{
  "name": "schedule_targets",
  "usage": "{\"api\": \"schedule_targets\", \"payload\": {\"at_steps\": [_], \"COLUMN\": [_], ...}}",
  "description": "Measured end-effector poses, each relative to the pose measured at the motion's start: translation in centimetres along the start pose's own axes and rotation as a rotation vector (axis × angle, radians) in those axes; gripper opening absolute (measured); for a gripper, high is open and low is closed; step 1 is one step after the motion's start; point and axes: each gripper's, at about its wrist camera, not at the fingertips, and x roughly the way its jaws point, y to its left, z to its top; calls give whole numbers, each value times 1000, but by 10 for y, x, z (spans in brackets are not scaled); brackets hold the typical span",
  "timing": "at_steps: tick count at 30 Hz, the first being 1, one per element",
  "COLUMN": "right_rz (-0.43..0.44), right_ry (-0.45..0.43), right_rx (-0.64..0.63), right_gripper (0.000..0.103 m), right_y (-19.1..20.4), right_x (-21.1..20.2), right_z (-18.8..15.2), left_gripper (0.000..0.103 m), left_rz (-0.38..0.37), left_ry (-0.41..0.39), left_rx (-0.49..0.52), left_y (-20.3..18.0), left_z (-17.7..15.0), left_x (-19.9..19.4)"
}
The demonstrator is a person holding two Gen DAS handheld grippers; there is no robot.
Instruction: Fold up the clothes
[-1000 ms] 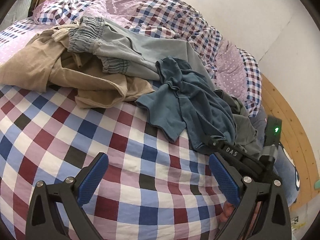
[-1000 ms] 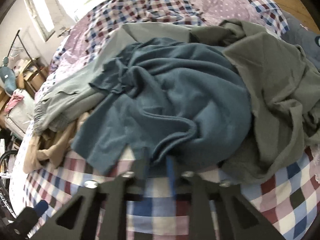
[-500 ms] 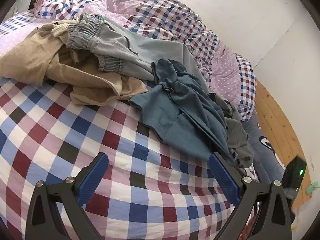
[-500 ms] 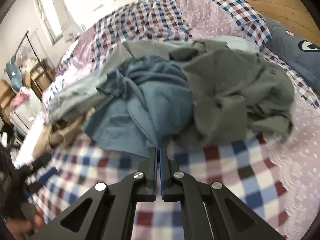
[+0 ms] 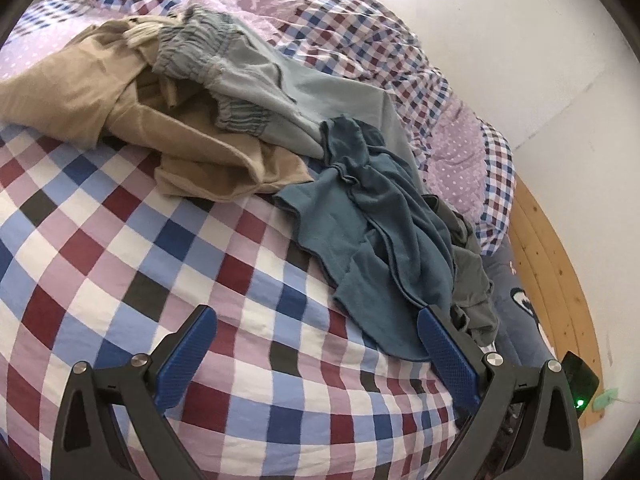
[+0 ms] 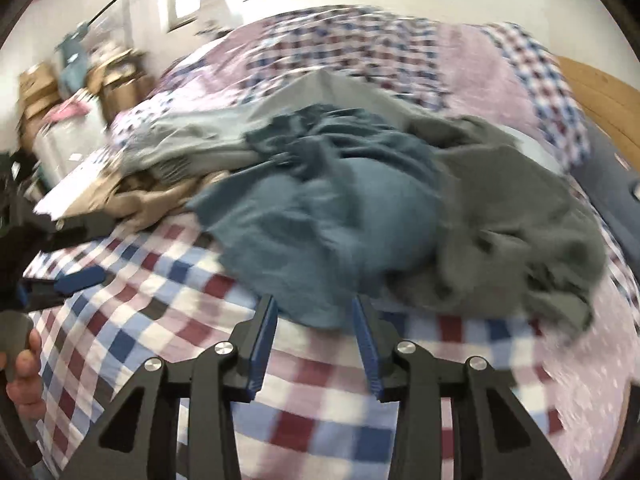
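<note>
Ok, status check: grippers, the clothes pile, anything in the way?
Left gripper open, empty, over bare quilt. Right gripper open at hem of teal shirt, not gripping. Pile unfolded: grey garment, tan garment. Nothing blocking.

Checked bedspread (image 5: 120,264), wooden headboard (image 5: 556,264), cardboard boxes (image 6: 40,92)

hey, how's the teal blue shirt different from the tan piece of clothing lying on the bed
The teal blue shirt is a dark blue-green; the tan garment is light beige. The teal blue shirt lies nearer the grippers, its hem between the open fingers of the right gripper; the tan garment sits further back, away from both. The teal blue shirt partly covers a grey garment; the tan garment lies under light blue elastic-waist trousers. Both are crumpled and unfolded on the checked bedspread.
</note>
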Motion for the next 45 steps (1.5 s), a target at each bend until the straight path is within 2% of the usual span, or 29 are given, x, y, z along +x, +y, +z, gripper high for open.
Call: {"api": "schedule_targets", "payload": {"at_steps": [4, 6, 10, 12, 18, 23, 25, 28, 29, 36, 45], "right_rz": [39, 31, 56, 53, 43, 41, 36, 11, 3, 100, 237], "right_ry": [18, 31, 8, 26, 85, 111, 115, 113, 113, 54, 0], "right_rx": [-91, -145, -182, -208, -219, -217, -213, -206, -204, -155, -137], "right_gripper": [42, 41, 41, 41, 41, 41, 35, 16, 4, 4, 3], "right_y": [25, 37, 49, 54, 56, 53, 51, 49, 48, 44, 63], "right_x": [21, 30, 33, 43, 77, 89, 92, 92, 92, 61, 5], "right_z": [8, 11, 16, 18, 19, 21, 22, 24, 24, 23, 17], "left_gripper": [102, 102, 102, 102, 102, 102, 102, 102, 102, 102, 102], "left_rz": [-10, -13, -23, -26, -44, -64, -72, -90, -98, -196, -315], "left_ry": [-6, -8, -6, -7, -9, 3, 10, 20, 24, 61, 150], "left_rx": [-47, -58, -71, -75, -111, -139, -151, -168, -173, -208, -178], "left_y": [10, 12, 15, 16, 23, 27, 28, 29, 30, 28, 11], "left_z": [5, 7, 8, 9, 11, 11, 11, 10, 10, 8, 2], "left_x": [-1, -2, -3, -4, -7, -5, -3, -3, -2, 4, 17]}}
